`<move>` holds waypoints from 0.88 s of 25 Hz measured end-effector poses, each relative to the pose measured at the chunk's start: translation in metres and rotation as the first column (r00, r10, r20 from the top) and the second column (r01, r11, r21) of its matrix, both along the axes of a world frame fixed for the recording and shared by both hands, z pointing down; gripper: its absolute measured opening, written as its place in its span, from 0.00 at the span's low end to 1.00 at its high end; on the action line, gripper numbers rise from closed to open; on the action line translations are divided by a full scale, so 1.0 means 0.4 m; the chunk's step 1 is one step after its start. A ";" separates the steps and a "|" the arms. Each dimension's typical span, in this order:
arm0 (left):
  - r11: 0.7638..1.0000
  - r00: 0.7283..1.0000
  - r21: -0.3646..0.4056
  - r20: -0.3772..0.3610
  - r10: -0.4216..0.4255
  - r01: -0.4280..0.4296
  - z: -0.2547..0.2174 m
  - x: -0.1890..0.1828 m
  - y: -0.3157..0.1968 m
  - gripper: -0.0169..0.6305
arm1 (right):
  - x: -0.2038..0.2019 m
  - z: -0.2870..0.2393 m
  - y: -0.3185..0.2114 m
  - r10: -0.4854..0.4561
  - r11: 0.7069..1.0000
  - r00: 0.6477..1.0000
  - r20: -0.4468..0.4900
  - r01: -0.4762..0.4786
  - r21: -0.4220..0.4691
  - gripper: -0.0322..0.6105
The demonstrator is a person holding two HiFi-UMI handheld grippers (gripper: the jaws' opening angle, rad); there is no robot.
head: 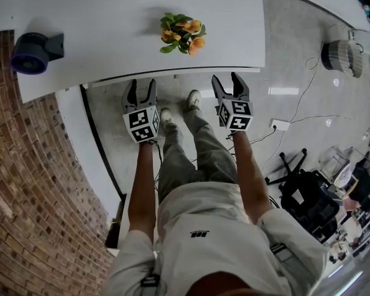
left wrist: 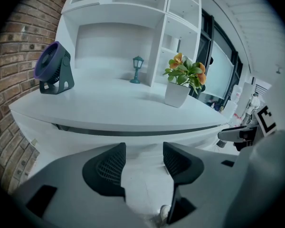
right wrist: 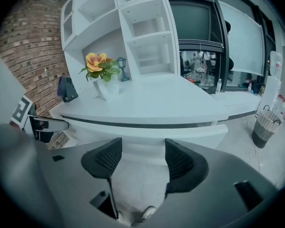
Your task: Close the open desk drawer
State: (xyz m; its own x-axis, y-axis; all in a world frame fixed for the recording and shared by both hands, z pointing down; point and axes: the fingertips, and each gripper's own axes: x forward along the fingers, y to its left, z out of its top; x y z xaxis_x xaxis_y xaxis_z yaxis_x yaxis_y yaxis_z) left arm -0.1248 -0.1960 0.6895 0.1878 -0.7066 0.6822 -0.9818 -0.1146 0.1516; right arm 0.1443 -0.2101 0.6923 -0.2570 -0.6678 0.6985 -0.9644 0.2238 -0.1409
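On the desk [head: 111, 17], the fan [head: 34, 51] sits left and the plant [head: 182, 34] right, near the front edge. What seems a lantern [left wrist: 137, 69] stands behind, against the shelves [left wrist: 133, 13]. A bin [head: 342, 57] stands on the floor, right.

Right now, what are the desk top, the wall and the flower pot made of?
Desk top: likely painted or laminated board; flat, white, slight sheen.
Wall: brick; matt red-brown blocks with pale mortar lines.
Flower pot: smooth plain white, ceramic or plastic; cannot tell which.
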 end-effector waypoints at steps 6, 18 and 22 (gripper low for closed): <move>1.000 1.000 0.005 0.000 0.006 -0.006 0.001 -0.001 -0.018 0.43 | -0.001 0.001 -0.018 0.006 1.000 1.000 0.005 -0.006 0.011 0.49; 1.000 1.000 0.012 -0.005 0.026 -0.026 0.001 -0.001 -0.040 0.43 | -0.004 -0.001 -0.043 0.027 0.999 0.999 0.020 -0.028 0.037 0.50; 0.999 0.999 0.016 -0.010 0.039 -0.039 -0.001 0.001 -0.035 0.43 | -0.004 -0.002 -0.039 0.028 0.999 0.999 0.019 -0.029 0.041 0.50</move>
